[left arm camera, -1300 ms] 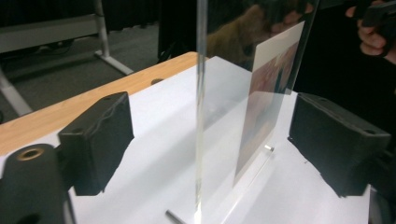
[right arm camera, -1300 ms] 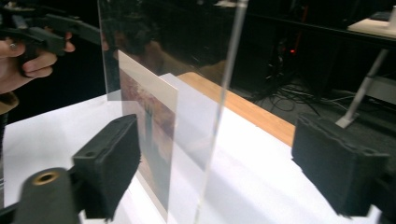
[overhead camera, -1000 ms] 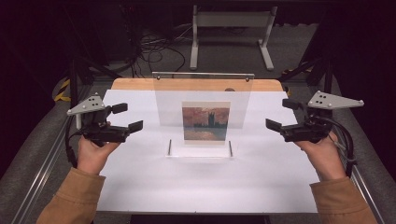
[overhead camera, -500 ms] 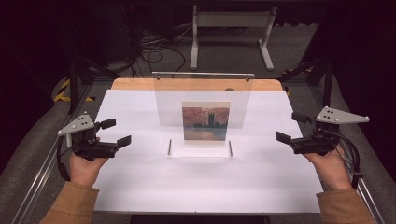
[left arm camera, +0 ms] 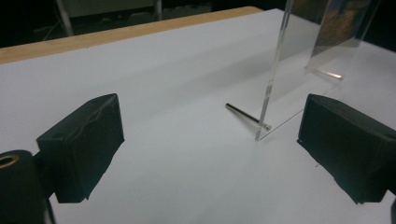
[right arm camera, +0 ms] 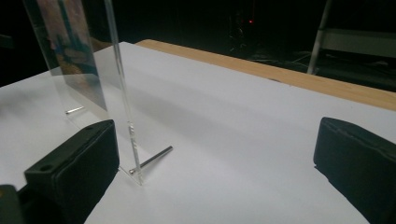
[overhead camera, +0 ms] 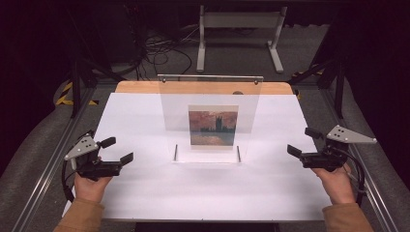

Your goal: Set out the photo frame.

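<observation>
Clear acrylic, standing upright at the middle of the white tabletop [overhead camera: 145,193]: this picture frame [overhead camera: 210,118] is the thing the work turns on, and it rests on two thin metal pins [left arm camera: 247,115] that stick out at its foot. Sandwiched in the frame is a small print [overhead camera: 213,125] of a reddish dusk skyline, the only thing it holds. The left tool [overhead camera: 118,151] hovers near the tabletop's left edge, jaws spread wide with nothing between them; the right tool [overhead camera: 303,143] mirrors it at the right edge, likewise released and bare. Both sit well apart from the frame, each pointing inward toward it. From the left gripper view the frame's near edge and one pin lie ahead between the jaws; the right gripper view shows the opposite edge close beside its left jaw. I judge this as the approach step, with no grasp yet made. A next move would call for bringing each tool in to a side edge of the frame and closing gently, since the thin upright sheet could tip on its pins
</observation>
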### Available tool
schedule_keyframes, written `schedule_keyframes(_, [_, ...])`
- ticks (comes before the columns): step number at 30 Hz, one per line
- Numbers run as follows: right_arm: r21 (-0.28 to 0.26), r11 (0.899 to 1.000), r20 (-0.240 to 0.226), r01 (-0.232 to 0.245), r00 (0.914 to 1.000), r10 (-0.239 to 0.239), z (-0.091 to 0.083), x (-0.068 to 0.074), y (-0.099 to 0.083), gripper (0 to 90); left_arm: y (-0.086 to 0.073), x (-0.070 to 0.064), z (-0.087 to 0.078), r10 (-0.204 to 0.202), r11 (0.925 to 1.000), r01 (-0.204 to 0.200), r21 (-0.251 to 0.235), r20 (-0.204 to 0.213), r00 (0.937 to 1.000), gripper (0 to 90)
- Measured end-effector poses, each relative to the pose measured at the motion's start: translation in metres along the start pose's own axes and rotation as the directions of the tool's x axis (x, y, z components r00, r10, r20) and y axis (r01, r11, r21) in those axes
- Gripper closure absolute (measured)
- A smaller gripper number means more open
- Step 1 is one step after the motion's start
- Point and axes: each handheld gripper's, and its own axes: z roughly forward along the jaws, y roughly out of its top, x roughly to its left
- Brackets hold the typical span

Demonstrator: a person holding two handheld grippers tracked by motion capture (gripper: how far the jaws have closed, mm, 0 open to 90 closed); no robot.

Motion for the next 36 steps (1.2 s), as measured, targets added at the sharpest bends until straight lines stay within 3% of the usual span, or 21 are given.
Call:
schedule_keyframes(4, [0.008,1.000,0.021,-0.007,0.9998,0.007,0.006,-0.002,-0.014,0.0,-0.008,-0.004,0.004,-0.002,0.9999,0.001,-0.011,-0.034,0.9994,6.9])
schedule_keyframes(6, [0.015,1.000,0.029,-0.004,0.9996,0.004,0.008,-0.002,-0.021,0.0,-0.013,-0.006,0.007,0.012,0.9999,-0.012,-0.012,-0.055,0.9984,6.8])
schedule_keyframes(8, [0.012,1.000,0.039,-0.006,0.9992,0.006,0.009,-0.002,-0.027,0.0,-0.018,-0.008,0.010,0.054,0.9985,-0.055,-0.001,-0.091,0.9943,6.8])
schedule_keyframes(10, [0.009,1.000,0.048,-0.010,0.9988,0.009,0.009,-0.002,-0.033,0.0,-0.021,-0.009,0.012,0.063,0.9980,-0.063,0.003,-0.100,0.9930,6.6])
schedule_keyframes(13, [0.013,1.000,0.065,-0.014,0.9978,0.014,0.011,-0.001,-0.043,0.0,-0.026,-0.006,0.014,0.019,0.9996,-0.020,-0.018,-0.079,0.9967,6.3])
schedule_keyframes(15, [0.019,1.000,0.083,-0.014,0.9965,0.012,0.014,-0.001,-0.049,0.0,-0.030,-0.005,0.017,0.006,1.0000,-0.006,-0.001,-0.074,0.9972,6.3])
schedule_keyframes(20, [0.031,0.999,0.095,-0.036,0.9949,0.032,0.023,-0.003,-0.065,0.1,-0.034,-0.003,0.027,0.035,0.9977,-0.030,0.061,-0.092,0.9951,6.5])
schedule_keyframes(23, [0.059,0.997,0.090,-0.054,0.9948,0.049,0.030,-0.005,-0.074,0.0,-0.036,-0.002,0.031,0.031,0.9974,-0.026,0.068,-0.079,0.9964,6.4])
schedule_keyframes(25, [0.087,0.995,0.089,-0.044,0.9954,0.036,0.035,-0.004,-0.079,0.1,-0.037,0.000,0.033,0.033,0.9971,-0.027,0.071,-0.079,0.9964,6.5])
schedule_keyframes(26, [0.105,0.994,0.094,-0.028,0.9954,0.018,0.037,-0.003,-0.080,0.1,-0.038,0.003,0.036,0.008,0.9970,-0.004,0.077,-0.061,0.9981,6.3])
schedule_keyframes(29, [0.111,0.994,0.089,0.001,0.9960,-0.011,0.038,0.000,-0.079,0.2,-0.039,0.006,0.037,-0.013,0.9962,0.018,0.085,-0.058,0.9982,6.5])
schedule_keyframes(36, [0.117,0.993,0.099,-0.007,0.9951,-0.004,0.039,0.000,-0.079,0.1,-0.039,0.004,0.037,0.009,0.9970,-0.006,0.077,-0.046,0.9989,7.6])
